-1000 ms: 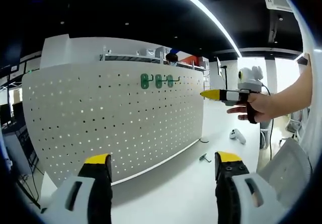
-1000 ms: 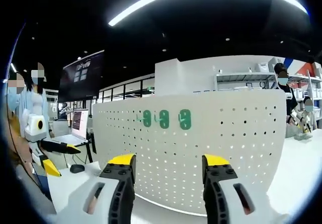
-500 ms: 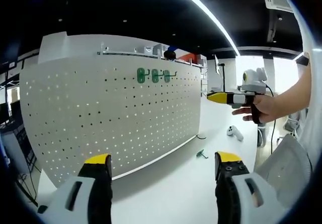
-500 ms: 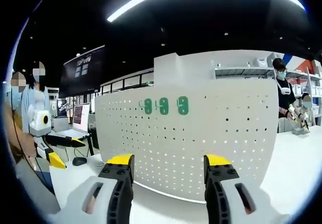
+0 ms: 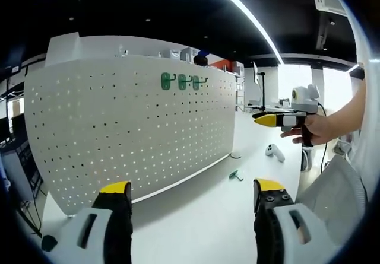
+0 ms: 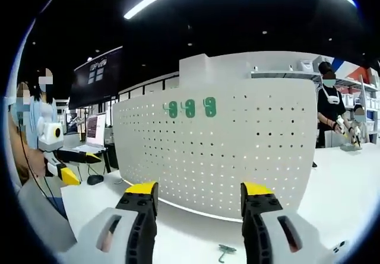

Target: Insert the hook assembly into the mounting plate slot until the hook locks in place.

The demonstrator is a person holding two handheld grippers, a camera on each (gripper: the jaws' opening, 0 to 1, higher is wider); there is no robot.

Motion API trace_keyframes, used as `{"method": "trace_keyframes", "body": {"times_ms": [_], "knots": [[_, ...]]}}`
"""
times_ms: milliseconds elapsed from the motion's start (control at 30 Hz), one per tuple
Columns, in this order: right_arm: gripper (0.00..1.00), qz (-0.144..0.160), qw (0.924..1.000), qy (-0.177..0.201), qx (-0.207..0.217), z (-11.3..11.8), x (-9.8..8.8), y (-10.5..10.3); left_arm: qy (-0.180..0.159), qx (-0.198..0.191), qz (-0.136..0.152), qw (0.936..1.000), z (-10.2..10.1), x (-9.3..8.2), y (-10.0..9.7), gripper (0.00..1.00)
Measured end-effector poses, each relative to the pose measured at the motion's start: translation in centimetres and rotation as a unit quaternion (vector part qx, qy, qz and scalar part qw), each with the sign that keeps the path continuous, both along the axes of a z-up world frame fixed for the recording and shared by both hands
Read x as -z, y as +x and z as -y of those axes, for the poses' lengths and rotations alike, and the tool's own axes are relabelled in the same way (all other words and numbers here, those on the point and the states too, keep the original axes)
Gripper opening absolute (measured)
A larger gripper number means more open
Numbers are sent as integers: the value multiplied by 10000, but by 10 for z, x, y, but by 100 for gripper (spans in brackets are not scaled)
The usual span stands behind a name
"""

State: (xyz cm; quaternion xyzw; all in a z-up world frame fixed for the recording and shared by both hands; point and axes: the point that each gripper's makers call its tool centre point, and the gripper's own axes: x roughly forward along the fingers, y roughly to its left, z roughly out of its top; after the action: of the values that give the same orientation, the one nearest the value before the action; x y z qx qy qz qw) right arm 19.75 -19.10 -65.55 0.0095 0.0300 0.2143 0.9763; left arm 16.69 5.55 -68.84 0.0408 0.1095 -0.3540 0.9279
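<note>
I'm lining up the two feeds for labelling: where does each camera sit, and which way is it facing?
Left gripper view: rides the left gripper, facing the white pegboard obliquely; its open jaws show, and a hand holding the right gripper.
Right gripper view: rides the right gripper, facing the pegboard more squarely; open jaws show, left gripper at left.
Shared: pegboard, three green hooks, loose hook on the table.

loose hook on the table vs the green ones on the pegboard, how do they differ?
The loose hook lies flat on the white table, in front of the pegboard; the three green hooks hang in a row near the pegboard's top edge. The loose one looks smaller from here. All are green.
</note>
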Motion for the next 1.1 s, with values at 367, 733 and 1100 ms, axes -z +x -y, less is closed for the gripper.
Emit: {"method": "trace_keyframes", "body": {"times_ms": [367, 733, 1100], "knots": [[57, -254, 9997, -41, 40, 4, 21, -16, 22, -3, -88, 10000, -2, 8, -5, 86], [58, -509, 9986, -156, 33, 10, 39, -31, 58, -19, -210, 9998, -6, 19, -9, 86], [59, -728, 9972, -126, 121, 17, 56, -48, 110, -29, -329, 9994, -10, 28, -13, 86]]}}
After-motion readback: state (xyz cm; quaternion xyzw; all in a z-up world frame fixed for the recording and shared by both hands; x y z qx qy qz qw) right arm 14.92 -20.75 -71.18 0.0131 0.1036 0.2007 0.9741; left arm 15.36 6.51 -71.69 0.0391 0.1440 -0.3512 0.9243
